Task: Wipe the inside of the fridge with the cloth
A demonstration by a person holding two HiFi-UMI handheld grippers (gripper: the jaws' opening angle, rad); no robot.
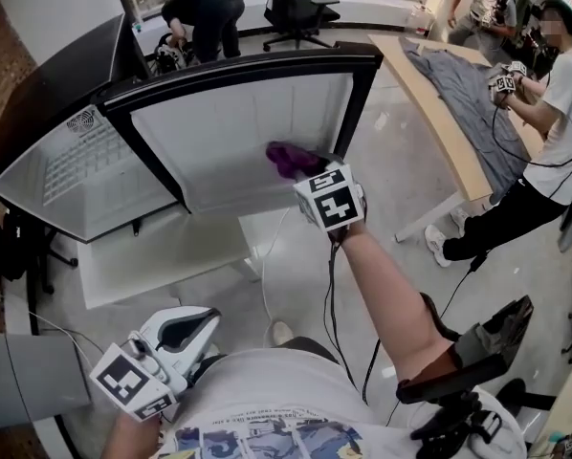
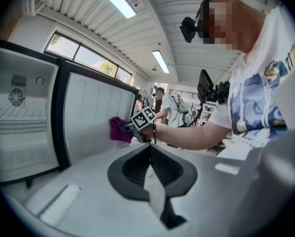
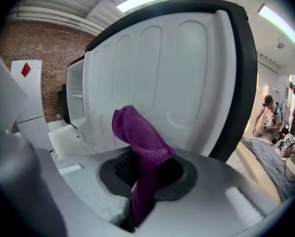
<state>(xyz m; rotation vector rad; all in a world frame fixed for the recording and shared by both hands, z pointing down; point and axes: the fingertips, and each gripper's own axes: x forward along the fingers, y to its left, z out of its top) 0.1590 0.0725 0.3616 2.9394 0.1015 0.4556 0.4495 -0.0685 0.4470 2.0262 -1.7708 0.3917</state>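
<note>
Purple terry cloth (image 3: 141,144) stands bunched up from the right hand-held gripper (image 1: 310,174), whose jaws are clamped on its lower fold. Its tip looks pressed to the white moulded inner liner of the black-framed fridge door (image 1: 238,127). The left hand-held gripper (image 2: 151,168) hangs low, jaws together on nothing. Wiping well probably calls for firm contact and overlapping strokes along the liner's ribs, then the white fridge compartment (image 1: 76,175) alongside.
</note>
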